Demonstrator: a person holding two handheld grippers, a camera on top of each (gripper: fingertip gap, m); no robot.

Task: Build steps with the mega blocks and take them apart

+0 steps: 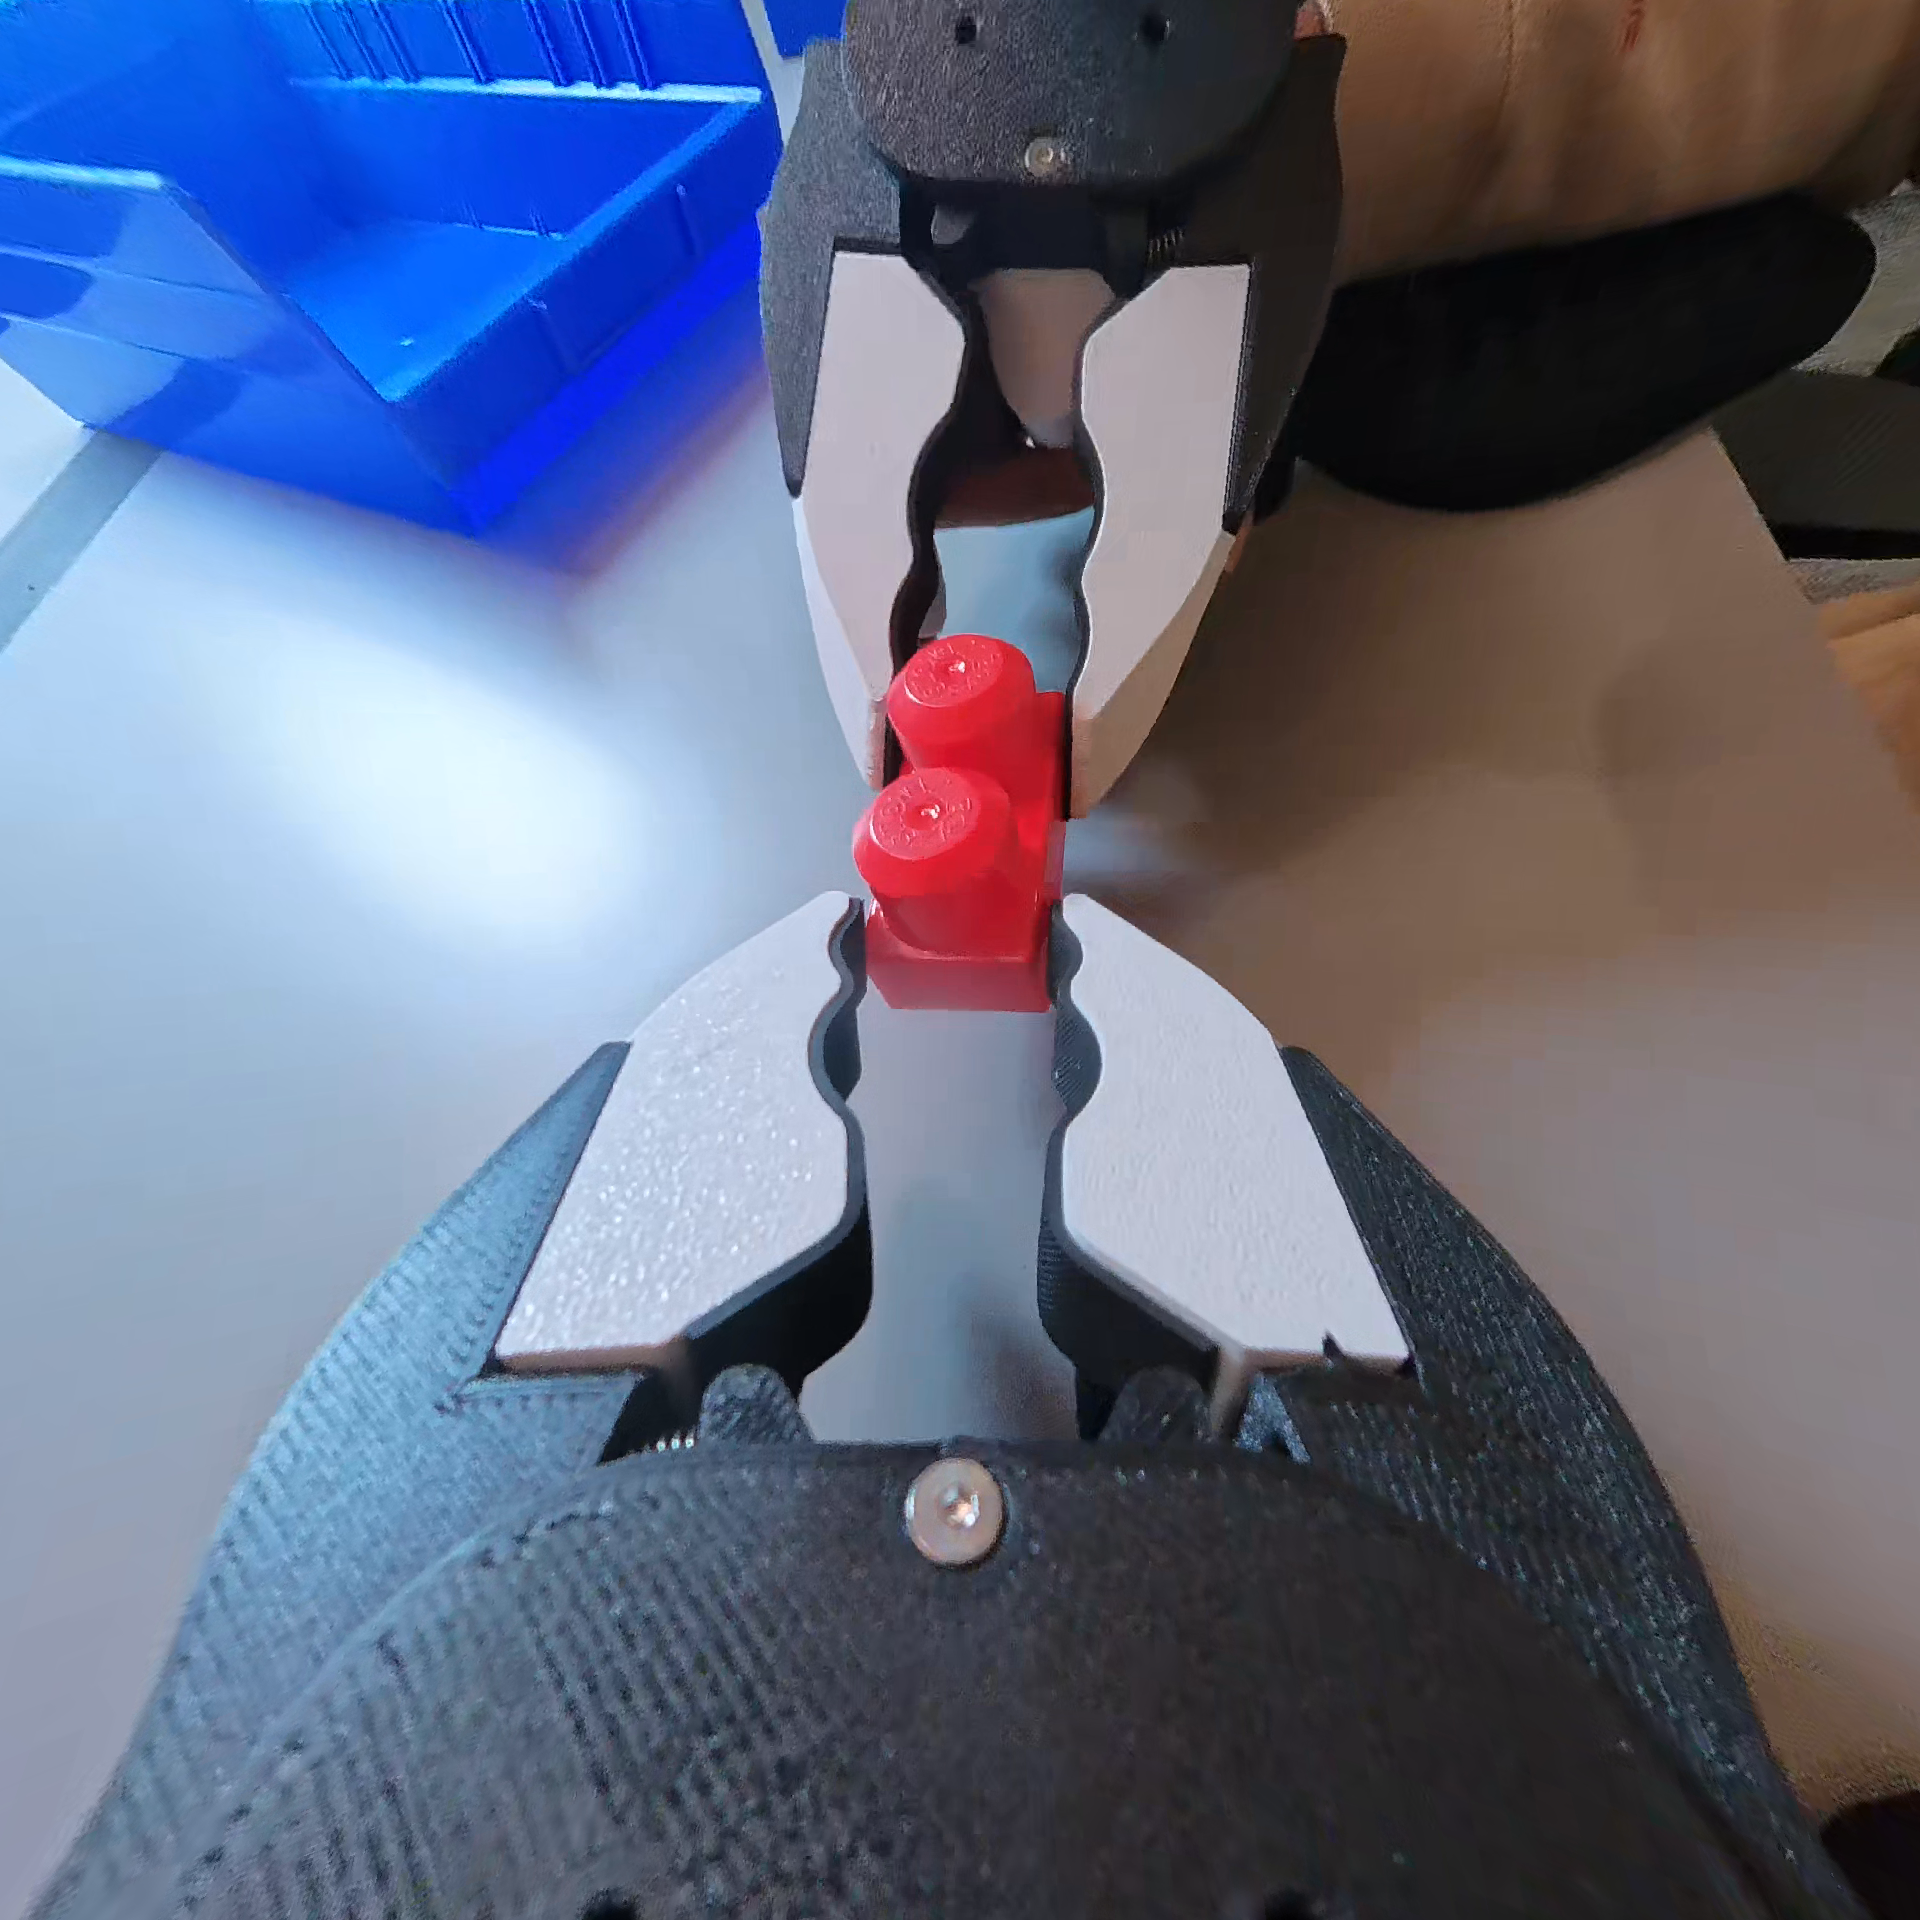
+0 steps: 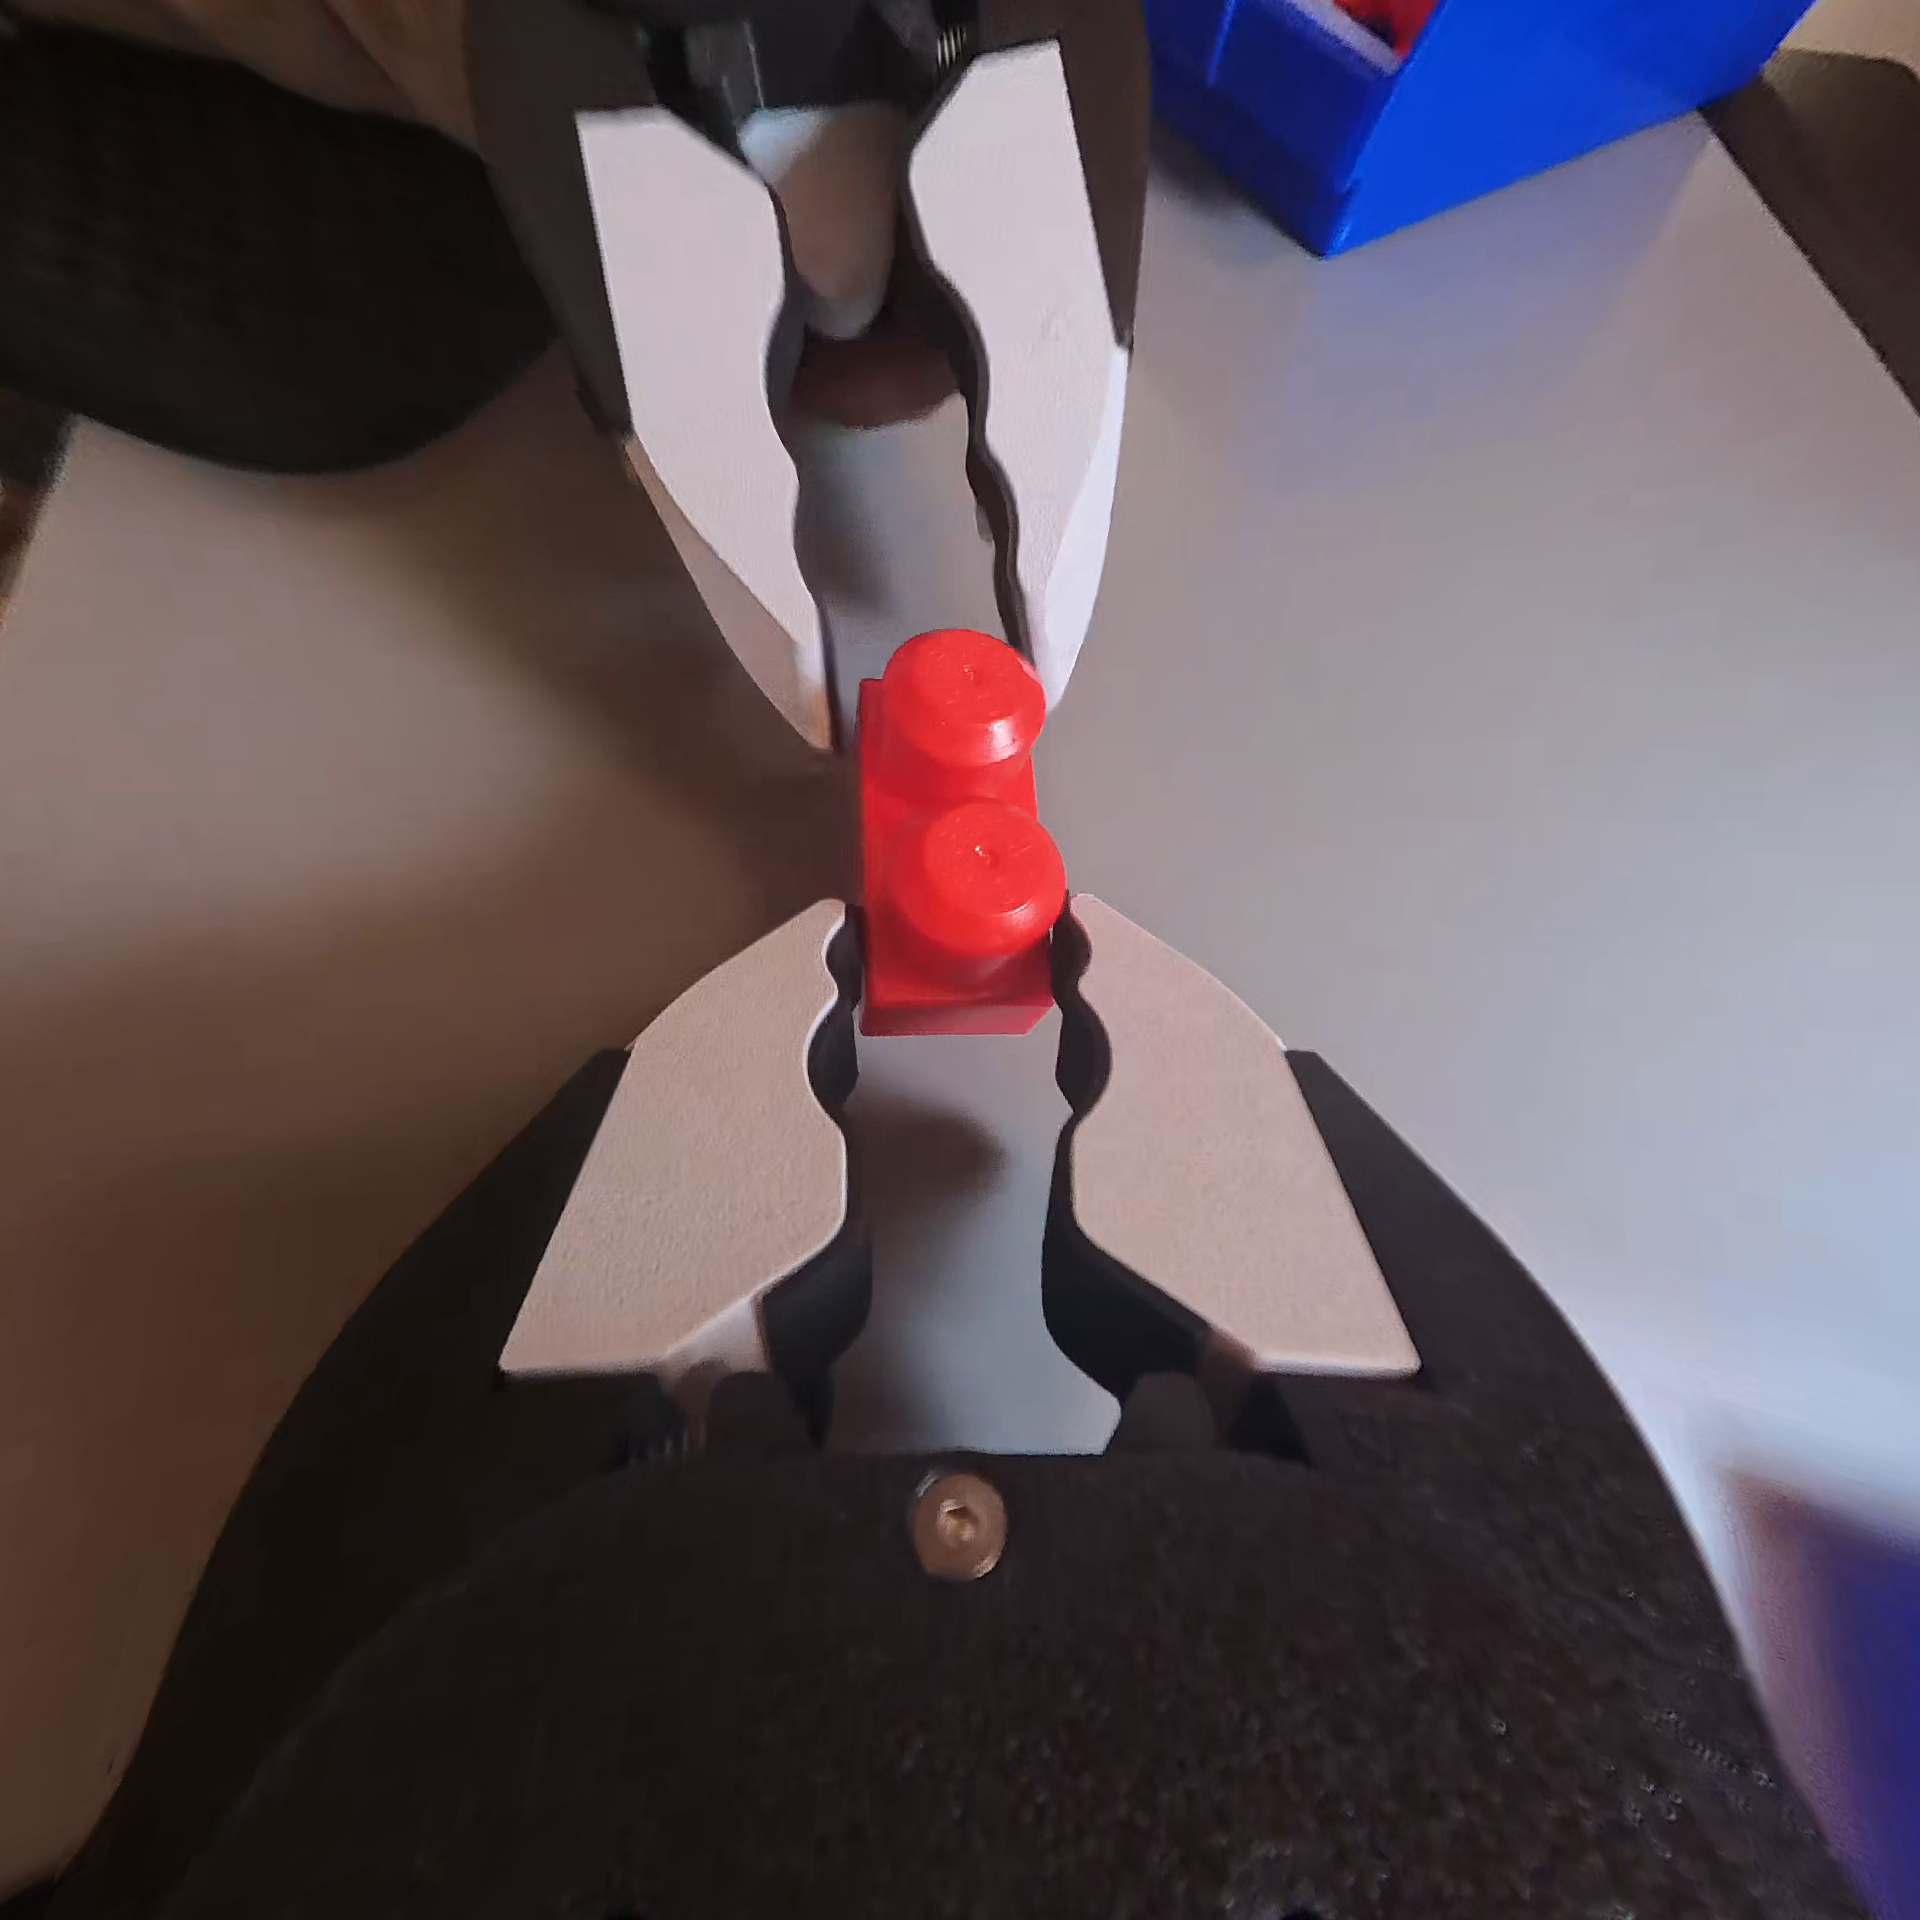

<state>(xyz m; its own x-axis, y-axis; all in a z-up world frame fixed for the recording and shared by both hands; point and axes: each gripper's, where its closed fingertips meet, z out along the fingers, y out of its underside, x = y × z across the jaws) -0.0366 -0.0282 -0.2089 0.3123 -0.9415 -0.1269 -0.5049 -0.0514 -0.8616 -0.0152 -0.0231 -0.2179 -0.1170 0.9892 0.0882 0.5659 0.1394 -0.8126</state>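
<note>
Presently one red block (image 1: 961, 831) is being pinched at opposite ends by left tongs (image 1: 956, 935) and right tongs (image 2: 956, 940); no steps are showing on the table (image 1: 312, 831).

A red block (image 2: 951, 894) with two round studs sits on the pale grey tabletop (image 2: 1455, 727), pinched at both ends. The right gripper (image 2: 954, 961), at the bottom of the view, clamps its near end between grey-faced fingers (image 2: 717, 1132). The left gripper (image 2: 935, 696) reaches in from the top and closes on the far end by the farther stud. A blue bin (image 2: 1455, 125) stands toward the table's far right corner. A dark sleeve (image 2: 208, 260) fills the upper left.
</note>
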